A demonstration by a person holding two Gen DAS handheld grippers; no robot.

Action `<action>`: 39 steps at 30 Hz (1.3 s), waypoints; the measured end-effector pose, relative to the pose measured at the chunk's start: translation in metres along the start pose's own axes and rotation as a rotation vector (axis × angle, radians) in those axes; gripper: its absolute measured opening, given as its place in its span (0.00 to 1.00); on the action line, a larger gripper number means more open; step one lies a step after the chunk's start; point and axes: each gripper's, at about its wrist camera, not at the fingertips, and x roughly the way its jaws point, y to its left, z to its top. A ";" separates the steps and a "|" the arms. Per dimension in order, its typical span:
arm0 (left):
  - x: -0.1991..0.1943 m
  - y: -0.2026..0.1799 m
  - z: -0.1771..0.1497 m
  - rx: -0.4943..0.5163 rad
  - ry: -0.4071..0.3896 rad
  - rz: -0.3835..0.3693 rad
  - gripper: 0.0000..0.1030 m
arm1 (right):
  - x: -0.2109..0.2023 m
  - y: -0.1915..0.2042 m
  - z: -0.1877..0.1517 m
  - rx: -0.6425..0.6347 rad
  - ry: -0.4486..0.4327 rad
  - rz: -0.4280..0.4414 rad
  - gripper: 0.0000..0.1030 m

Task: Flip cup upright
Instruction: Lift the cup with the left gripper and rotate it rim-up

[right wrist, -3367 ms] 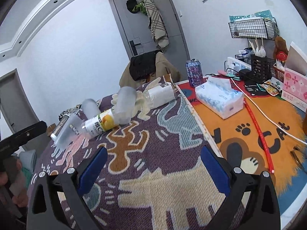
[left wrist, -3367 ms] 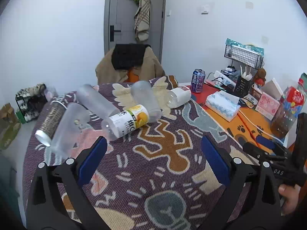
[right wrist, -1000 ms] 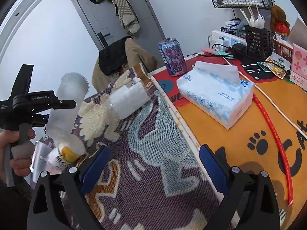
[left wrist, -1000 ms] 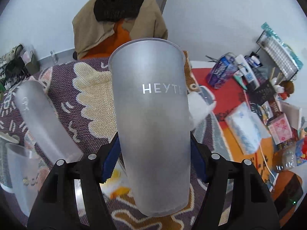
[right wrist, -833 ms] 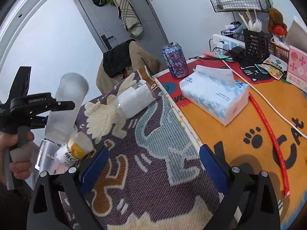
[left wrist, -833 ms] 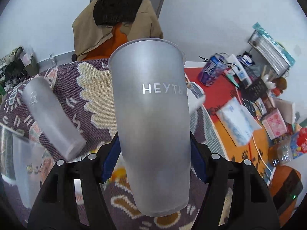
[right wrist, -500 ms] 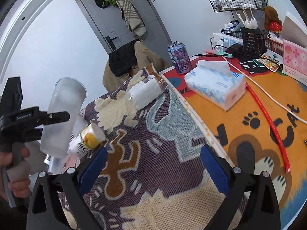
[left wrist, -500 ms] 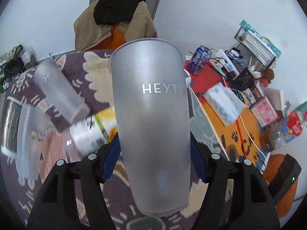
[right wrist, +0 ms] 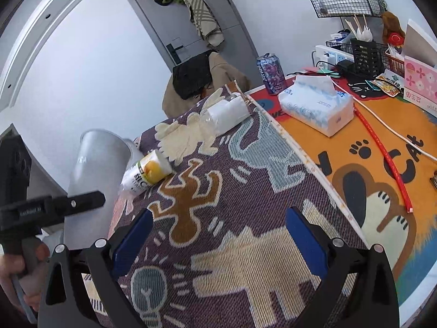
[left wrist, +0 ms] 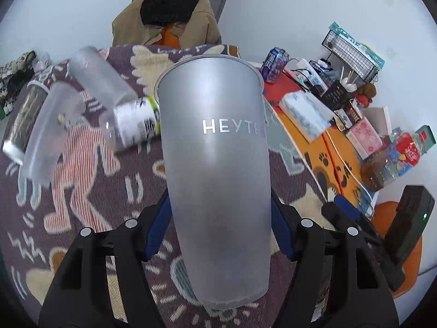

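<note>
My left gripper (left wrist: 218,229) is shut on a frosted plastic cup (left wrist: 215,164) marked HEYTEA. It holds the cup in the air above the patterned cloth, mouth away from the camera, base near it. The right wrist view shows the same cup (right wrist: 92,164) at the left, roughly upright with its mouth up, held by the left gripper's black body (right wrist: 49,210). My right gripper (right wrist: 215,235) is open and empty, low over the cloth near the front.
Two more frosted cups (left wrist: 101,79) (left wrist: 49,131), a labelled bottle (left wrist: 131,125) and a can (left wrist: 21,120) lie on the purple cloth (left wrist: 95,191). A white bottle (right wrist: 226,112), tissue pack (right wrist: 316,106), soda can (right wrist: 270,73) and desk clutter sit to the right.
The left gripper has carried the cup back toward the near side and lower over the cloth. The right gripper has pulled back a little and stayed open.
</note>
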 end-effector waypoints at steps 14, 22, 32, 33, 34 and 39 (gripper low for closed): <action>0.040 0.013 -0.065 -0.080 0.107 -0.039 0.65 | 0.006 -0.007 -0.026 0.005 0.099 0.045 0.93; 0.037 0.037 -0.071 -0.144 0.105 -0.045 0.94 | 0.027 0.001 -0.031 0.025 0.192 0.122 0.93; -0.003 0.076 -0.075 -0.223 0.006 -0.040 0.94 | 0.055 0.031 -0.012 0.065 0.319 0.287 0.93; -0.007 0.079 -0.076 -0.229 -0.009 -0.036 0.94 | 0.058 0.035 -0.011 0.063 0.331 0.295 0.93; -0.010 0.081 -0.076 -0.235 -0.019 -0.031 0.94 | 0.061 0.039 -0.010 0.060 0.342 0.305 0.93; -0.028 0.103 -0.084 -0.280 -0.074 -0.002 0.94 | 0.082 0.066 -0.012 0.020 0.427 0.342 0.93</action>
